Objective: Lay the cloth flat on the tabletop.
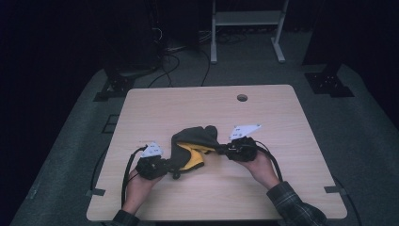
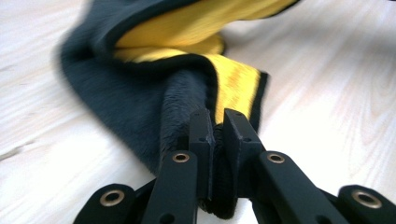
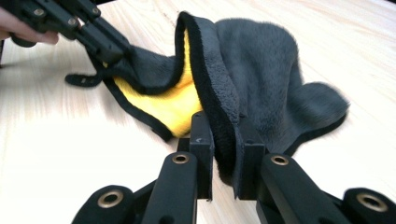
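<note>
Currently we pinch the grey-and-yellow cloth (image 1: 190, 148) in both the left claw (image 2: 214, 128) and right claw (image 3: 223, 135); the shallow hem grip may slip under tension.

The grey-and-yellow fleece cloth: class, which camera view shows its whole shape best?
The high view: the grey-and-yellow fleece cloth lies entire on the wooden table, between both grippers. The left gripper view gives a blurred close-up of one pinched corner; the right gripper view shows most folds, close and cropped.
</note>
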Demonstrator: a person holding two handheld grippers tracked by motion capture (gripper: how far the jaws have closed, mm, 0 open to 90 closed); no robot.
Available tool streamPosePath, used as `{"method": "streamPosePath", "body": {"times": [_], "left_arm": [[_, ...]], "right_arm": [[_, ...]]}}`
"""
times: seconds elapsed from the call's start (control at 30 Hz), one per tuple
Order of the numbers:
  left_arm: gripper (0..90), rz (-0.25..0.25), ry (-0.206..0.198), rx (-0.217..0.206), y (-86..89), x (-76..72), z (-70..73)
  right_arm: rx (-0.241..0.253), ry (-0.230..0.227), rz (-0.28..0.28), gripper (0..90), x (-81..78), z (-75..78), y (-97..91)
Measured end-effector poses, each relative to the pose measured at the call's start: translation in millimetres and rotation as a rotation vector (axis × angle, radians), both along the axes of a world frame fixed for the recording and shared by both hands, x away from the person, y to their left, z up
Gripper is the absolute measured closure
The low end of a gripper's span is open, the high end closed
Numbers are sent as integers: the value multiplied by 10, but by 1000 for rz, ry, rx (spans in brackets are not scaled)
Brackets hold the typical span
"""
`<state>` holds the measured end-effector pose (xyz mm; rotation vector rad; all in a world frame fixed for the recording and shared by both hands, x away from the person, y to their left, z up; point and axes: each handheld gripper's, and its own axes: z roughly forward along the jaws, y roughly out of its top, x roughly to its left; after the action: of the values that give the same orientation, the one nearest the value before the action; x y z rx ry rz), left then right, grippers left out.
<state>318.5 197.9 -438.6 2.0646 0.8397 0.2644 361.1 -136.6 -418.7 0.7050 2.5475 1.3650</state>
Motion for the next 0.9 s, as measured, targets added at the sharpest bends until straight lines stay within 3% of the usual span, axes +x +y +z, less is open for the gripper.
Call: {"method": "streamPosePath", "body": {"times": [0.23, 0.27, 0.3, 0.33, 0.4, 0.5, 0.57, 0.63, 0.7, 0.73, 0.77, 0.9], "left_arm": [[813, 58, 0, -13, 197, 45, 3], [813, 70, 2, -8, 230, 59, -8], [813, 78, 3, -7, 246, 68, -18], [811, 92, 10, 13, 284, 98, -48], [793, 92, 18, 9, 292, 121, -90], [695, 85, 7, 5, 270, 116, -99], [659, 74, -25, -1, 234, 86, -52], [642, 24, -81, -13, 139, 7, 40], [643, 1, -85, -8, 107, -15, 59], [643, -23, -82, 24, 48, -46, 52], [643, -23, -82, 24, 48, -46, 52], [633, -31, -50, 111, 37, -64, -55]], "right_arm": [[12, 14, -38, 805, -68, 96, -355], [8, 18, -57, 805, -111, 100, -506], [8, 18, -57, 805, -111, 100, -506], [6, 26, -72, 805, -141, 87, -624], [14, 43, -86, 805, -171, 56, -740], [25, 64, -93, 805, -191, 15, -812], [14, 71, -96, 804, -201, -5, -836], [22, 63, -98, 804, -198, 9, -830], [21, 63, -98, 804, -198, 8, -826], [9, 64, -99, 803, -193, -5, -821], [9, 64, -99, 803, -193, -5, -821], [9, 63, -106, 802, -184, -6, -841]]}}
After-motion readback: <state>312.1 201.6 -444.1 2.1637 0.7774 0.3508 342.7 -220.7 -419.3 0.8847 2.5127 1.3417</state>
